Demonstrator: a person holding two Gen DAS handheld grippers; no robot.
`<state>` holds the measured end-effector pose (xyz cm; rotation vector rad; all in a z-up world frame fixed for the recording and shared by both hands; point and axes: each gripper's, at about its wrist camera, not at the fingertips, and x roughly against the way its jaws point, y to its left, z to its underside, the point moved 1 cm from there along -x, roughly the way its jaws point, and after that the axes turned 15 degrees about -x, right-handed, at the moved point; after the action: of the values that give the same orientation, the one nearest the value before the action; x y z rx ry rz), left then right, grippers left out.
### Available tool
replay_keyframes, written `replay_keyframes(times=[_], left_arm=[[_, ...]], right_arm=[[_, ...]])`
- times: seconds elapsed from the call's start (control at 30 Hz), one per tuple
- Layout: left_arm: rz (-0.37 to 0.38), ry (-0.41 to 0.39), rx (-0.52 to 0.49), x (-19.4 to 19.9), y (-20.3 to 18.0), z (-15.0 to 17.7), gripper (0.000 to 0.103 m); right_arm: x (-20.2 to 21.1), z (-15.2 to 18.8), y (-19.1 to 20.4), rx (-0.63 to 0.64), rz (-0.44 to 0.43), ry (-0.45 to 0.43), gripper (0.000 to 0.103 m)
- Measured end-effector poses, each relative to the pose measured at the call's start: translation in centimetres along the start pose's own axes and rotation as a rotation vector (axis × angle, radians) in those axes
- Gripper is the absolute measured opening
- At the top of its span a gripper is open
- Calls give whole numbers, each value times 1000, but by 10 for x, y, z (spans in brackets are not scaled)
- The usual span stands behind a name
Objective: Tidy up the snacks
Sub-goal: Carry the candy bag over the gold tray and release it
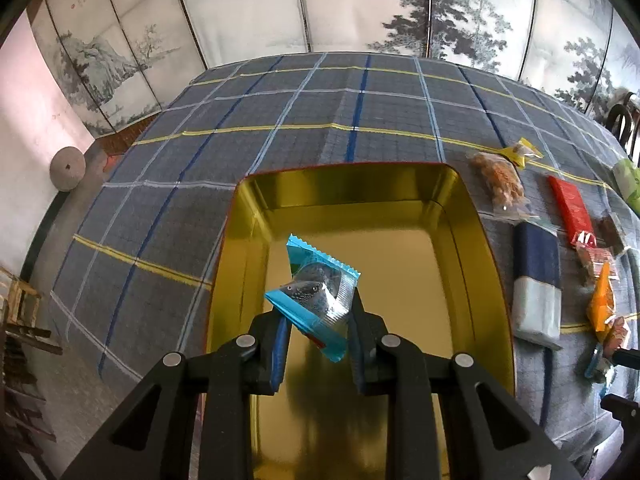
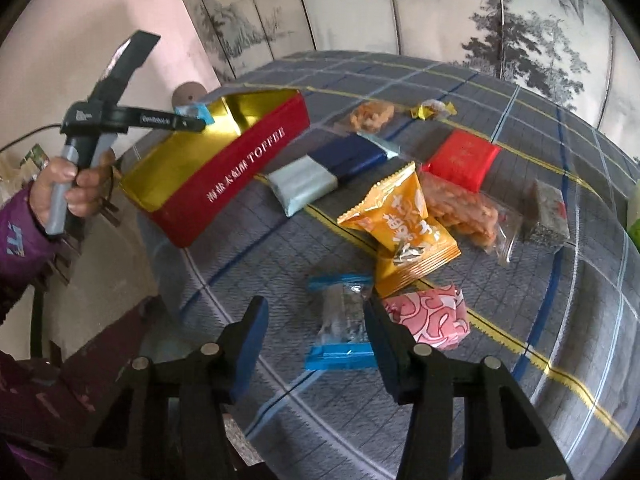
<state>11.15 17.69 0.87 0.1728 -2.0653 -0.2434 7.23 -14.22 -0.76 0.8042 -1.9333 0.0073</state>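
Blue pads line the 2 fingers of the left gripper, which pinch a blue-edged clear snack packet above the gold interior of the red tin. The left wrist view shows only that gold lining; the right wrist view shows the tin's red outer wall, printed "TOFFEE" in white beside Chinese characters too small to read. That view also shows the person's left hand on the gripper handle, its purple sleeve, and small white lettering on the tool that I cannot read.

The right gripper stands wide apart over a second blue-edged packet lying on the plaid tablecloth, well right of the tin; whether the pads touch it I cannot tell. Further right of the tin lie a pink patterned sweet, 2 orange packets with white Chinese print, a navy-and-pale packet and a red packet.
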Motion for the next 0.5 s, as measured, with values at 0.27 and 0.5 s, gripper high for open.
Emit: replay_keyframes(times=[0.27,0.5], left_arm=[[-18,22,-17,-19,13,-11,23],[-22,28,-22,-30,25,-18,34]], right_arm=[[-19,-5,2,23,49,62,49],[-22,-8,4,26,89,84,42]])
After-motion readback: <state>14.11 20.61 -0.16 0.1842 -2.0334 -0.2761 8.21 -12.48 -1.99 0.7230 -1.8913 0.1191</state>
